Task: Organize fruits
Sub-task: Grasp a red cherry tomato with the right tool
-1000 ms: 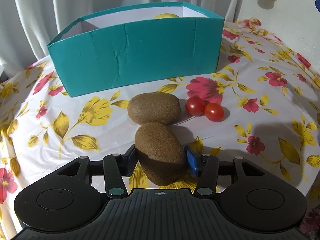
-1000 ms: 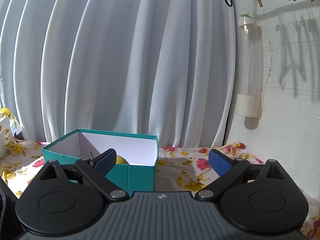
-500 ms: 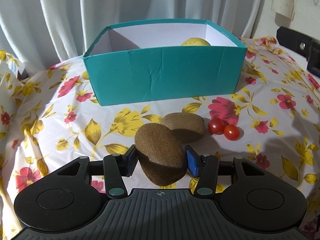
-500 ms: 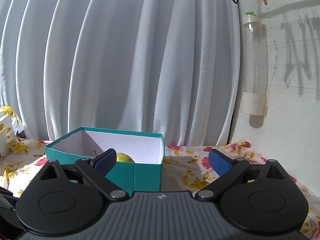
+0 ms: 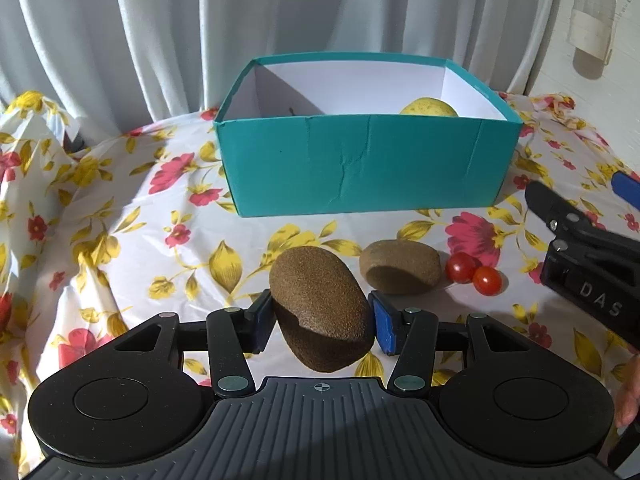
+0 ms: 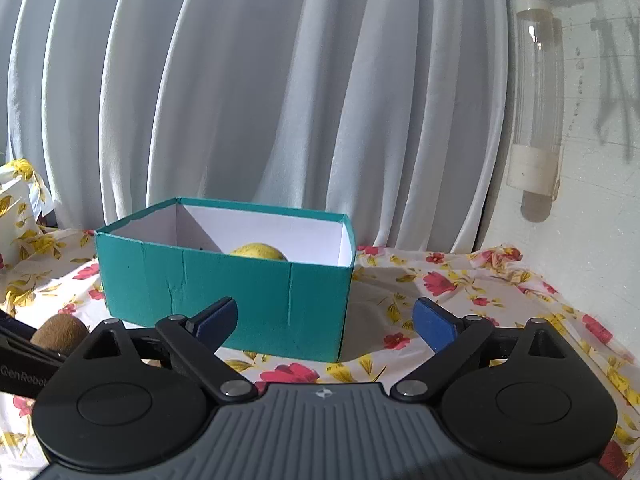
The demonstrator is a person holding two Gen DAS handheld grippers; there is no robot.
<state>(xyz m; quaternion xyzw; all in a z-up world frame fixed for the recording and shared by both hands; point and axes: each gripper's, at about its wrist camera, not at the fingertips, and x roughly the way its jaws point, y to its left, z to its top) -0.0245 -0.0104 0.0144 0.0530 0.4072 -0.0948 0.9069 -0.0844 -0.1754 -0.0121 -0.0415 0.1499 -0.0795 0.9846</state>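
Brown kiwi [image 5: 320, 304], clamped mid-body by left gripper [image 5: 320, 320].
Fuzzy, soft, bruisable: squeeze lightly. Teal box [image 5: 360, 168] at twelve o'clock; right gripper [image 6: 324, 324] gapes empty.

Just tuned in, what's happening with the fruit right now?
The left gripper is shut on a brown kiwi, held above the floral tablecloth in front of the teal box. A yellow fruit already sits inside the box. A second kiwi and two cherry tomatoes are on the cloth, not yet boxed. The right gripper is open and empty, facing the box.
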